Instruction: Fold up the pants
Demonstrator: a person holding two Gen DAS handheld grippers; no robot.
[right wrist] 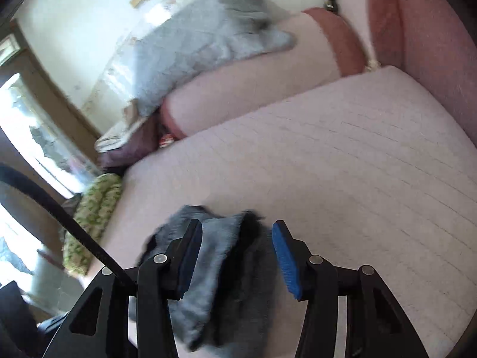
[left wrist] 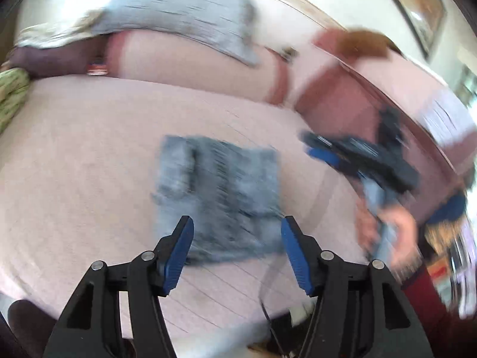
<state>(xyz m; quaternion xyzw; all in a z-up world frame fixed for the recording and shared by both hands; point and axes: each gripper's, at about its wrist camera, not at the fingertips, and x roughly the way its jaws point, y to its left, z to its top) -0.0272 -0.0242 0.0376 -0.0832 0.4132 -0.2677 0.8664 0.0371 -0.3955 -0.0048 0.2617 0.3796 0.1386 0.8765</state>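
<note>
Left gripper [left wrist: 237, 232] hangs wide apart, folded pants [left wrist: 219, 192] at 12 o'clock on the pink sofa [left wrist: 89, 149]; right gripper [right wrist: 237, 243] gapes too, clamping nothing.

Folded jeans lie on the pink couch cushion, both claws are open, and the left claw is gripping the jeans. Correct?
Not quite. The left claw is open and grips nothing; the left wrist view shows its fingers apart above the jeans. The rest holds: the jeans lie folded on the cushion, and the right claw is open.
</note>
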